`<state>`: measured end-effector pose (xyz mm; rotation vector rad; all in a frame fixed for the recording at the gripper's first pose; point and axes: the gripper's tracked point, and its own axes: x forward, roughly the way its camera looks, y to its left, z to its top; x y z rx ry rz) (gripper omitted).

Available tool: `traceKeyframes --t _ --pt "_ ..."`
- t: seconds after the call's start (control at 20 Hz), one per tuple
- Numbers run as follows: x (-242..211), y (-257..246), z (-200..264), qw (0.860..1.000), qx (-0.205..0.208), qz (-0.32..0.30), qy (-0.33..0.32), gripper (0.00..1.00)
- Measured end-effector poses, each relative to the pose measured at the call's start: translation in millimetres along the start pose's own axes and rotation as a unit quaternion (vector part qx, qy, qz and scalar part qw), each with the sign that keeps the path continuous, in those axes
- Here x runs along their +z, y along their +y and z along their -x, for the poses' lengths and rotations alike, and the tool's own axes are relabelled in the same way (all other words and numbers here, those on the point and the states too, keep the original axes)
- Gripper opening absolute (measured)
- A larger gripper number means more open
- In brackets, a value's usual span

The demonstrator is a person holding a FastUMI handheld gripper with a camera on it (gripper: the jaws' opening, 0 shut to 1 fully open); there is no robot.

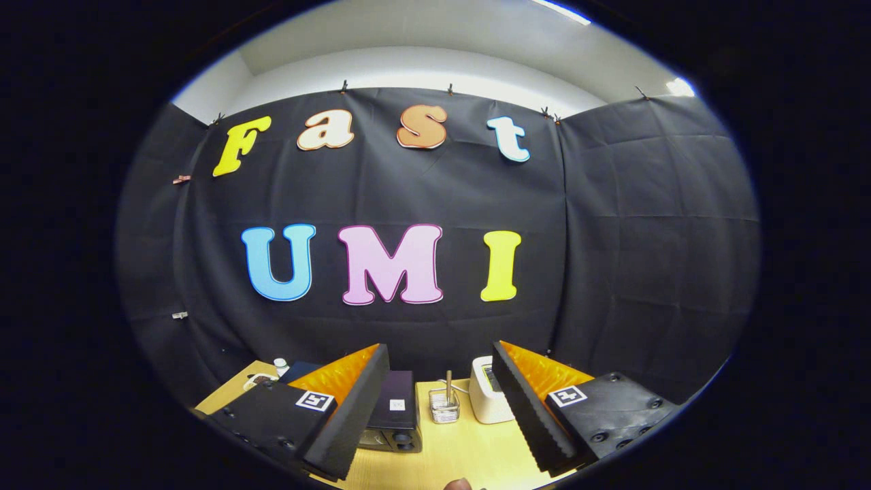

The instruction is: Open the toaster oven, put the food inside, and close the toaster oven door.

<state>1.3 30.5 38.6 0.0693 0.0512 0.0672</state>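
In the gripper view we see the gripper (441,408) held wide apart, its two fingers (343,422) splayed with nothing between them but bare counter (449,456). The inner faces of the fingers are ridged, like saw-toothed foam.

We take the toaster oven (395,418) as our landmark. It is a dark, boxy appliance standing on the pale wood-grain counter, partly hidden behind the left finger. Its long axis runs across our view, and its front, with round knobs at the lower right corner, faces toward us. We cannot tell whether the door is open.

Just to the right of the toaster oven stands a small wire basket (444,407) with a thin upright stick in it. Further right is a white, rounded-corner box-shaped appliance (486,401), partly behind the right finger. To the left of the toaster oven, near the counter's far edge, sits a small white bottle (280,366).
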Motion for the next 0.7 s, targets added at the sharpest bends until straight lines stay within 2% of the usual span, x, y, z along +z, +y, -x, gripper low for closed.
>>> traceKeyframes --t 0.4,0.7 --pt "-4.6 -31.3 -2.7 1.0 -0.02 -0.016 0.004 0.98" --pt "-9.1 -29.6 -2.2 1.0 -0.019 -0.016 0.011 0.98"
